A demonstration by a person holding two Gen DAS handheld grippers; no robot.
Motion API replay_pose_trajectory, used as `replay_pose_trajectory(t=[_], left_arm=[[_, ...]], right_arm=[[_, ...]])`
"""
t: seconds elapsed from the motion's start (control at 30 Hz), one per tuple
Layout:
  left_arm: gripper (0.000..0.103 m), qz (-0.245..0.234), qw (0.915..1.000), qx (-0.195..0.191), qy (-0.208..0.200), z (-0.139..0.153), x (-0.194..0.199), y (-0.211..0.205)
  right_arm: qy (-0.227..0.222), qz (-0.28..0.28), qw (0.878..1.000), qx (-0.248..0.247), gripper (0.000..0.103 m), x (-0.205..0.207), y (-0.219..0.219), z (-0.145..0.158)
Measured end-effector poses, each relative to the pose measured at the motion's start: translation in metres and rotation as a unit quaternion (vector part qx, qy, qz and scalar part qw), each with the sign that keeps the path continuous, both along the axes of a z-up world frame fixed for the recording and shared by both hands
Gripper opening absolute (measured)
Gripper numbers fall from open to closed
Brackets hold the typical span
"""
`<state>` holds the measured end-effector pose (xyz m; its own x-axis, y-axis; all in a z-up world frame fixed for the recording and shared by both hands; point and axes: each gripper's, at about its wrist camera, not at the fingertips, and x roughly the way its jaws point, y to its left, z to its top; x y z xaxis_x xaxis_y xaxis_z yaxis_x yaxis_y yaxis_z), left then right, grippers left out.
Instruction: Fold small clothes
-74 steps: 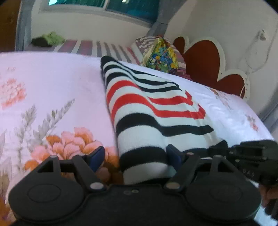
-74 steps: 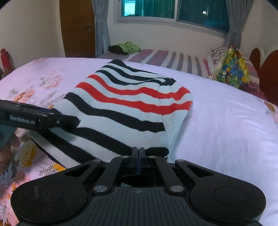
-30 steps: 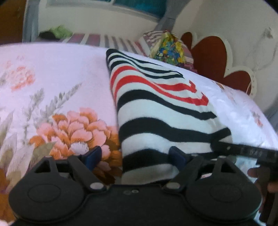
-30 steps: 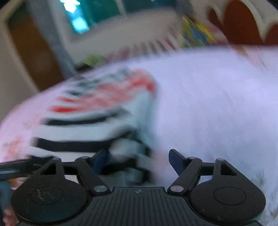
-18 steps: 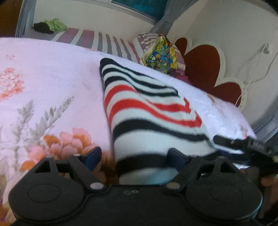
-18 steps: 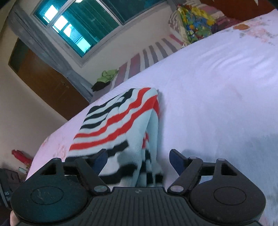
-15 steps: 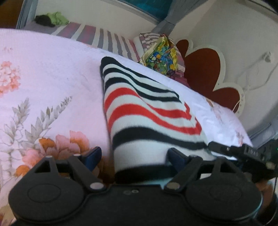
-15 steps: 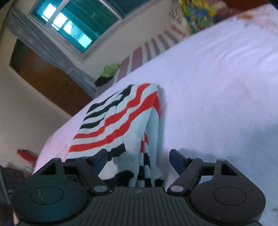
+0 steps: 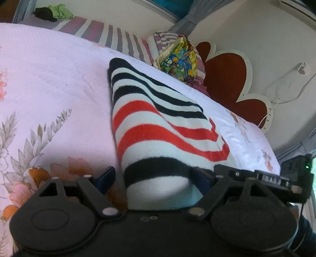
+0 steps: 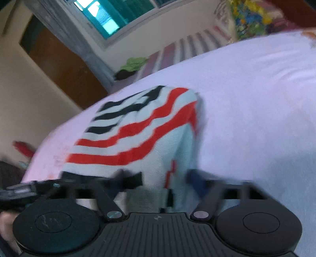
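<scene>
A small knit garment (image 9: 158,122) with black, red and white stripes lies folded on the floral bedspread (image 9: 49,89). My left gripper (image 9: 153,176) stands open with the garment's near end between its fingers; the left pad (image 9: 106,176) is clear of the cloth. In the right wrist view the garment (image 10: 138,138) is blurred. My right gripper (image 10: 158,180) has the garment's near right folded edge between its jaws, which are closing and still apart. The right gripper's body (image 9: 256,178) shows beside the garment in the left view. The left gripper's body (image 10: 23,187) shows at the left in the right view.
A colourful patterned bag (image 9: 177,59) leans on striped pillows by the red scalloped headboard (image 9: 227,79). A second bed with a striped sheet (image 9: 94,31) carries green and dark clothes (image 9: 57,12). A brown door (image 10: 59,65) and a window stand behind. A hand (image 10: 6,221) holds the left gripper.
The right gripper's jaws have narrowed round the garment's near right edge, and its view has swung and blurred. The left gripper has shifted sideways and rolled a little, still open round the near end.
</scene>
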<state>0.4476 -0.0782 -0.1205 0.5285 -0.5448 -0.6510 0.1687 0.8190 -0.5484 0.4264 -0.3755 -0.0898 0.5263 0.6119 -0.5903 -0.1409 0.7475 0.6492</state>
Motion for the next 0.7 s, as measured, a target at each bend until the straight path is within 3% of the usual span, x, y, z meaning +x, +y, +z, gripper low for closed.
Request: replay_pose_trajectory(t=[0.07, 0.17, 0.27, 0.37, 0.43, 0.5, 0.57, 0.63, 0.7], left_arm=[[0.083, -0.004, 1.0, -0.006, 0.001, -0.001, 0.0, 0.001], [0.083, -0.001, 1.0, -0.005, -0.005, -0.002, -0.005, 0.0], [0.083, 0.007, 0.9999, -0.011, -0.005, -0.003, -0.009, 0.002], [0.083, 0.013, 0.9998, -0.011, -0.006, -0.003, -0.012, 0.002], [0.083, 0.022, 0.9997, -0.007, -0.011, -0.003, -0.015, 0.0], [0.082, 0.046, 0.9988, -0.011, -0.015, -0.005, -0.025, -0.005], [0.083, 0.047, 0.9985, -0.006, -0.026, -0.006, -0.034, -0.013], [0.083, 0.037, 0.9985, 0.013, -0.038, -0.004, -0.039, -0.021], [0.084, 0.035, 0.9989, 0.007, -0.03, -0.003, -0.036, -0.018]], right_arm=[[0.0, -0.003, 1.0, 0.012, 0.044, 0.003, -0.008, -0.003], [-0.027, 0.005, 0.999, -0.031, 0.044, 0.003, -0.001, 0.005], [-0.053, -0.024, 0.995, -0.086, 0.055, -0.003, 0.009, 0.018], [-0.057, -0.021, 0.995, -0.081, 0.054, -0.001, 0.012, 0.021], [-0.065, -0.001, 0.993, -0.098, 0.024, 0.006, 0.021, 0.021], [-0.121, 0.012, 0.983, -0.14, 0.017, 0.008, 0.034, 0.034], [-0.144, 0.024, 0.978, -0.151, 0.017, 0.016, 0.042, 0.04], [-0.105, 0.025, 0.984, -0.141, 0.017, 0.034, 0.038, 0.027], [-0.063, 0.028, 0.992, -0.103, 0.018, 0.04, 0.024, 0.013]])
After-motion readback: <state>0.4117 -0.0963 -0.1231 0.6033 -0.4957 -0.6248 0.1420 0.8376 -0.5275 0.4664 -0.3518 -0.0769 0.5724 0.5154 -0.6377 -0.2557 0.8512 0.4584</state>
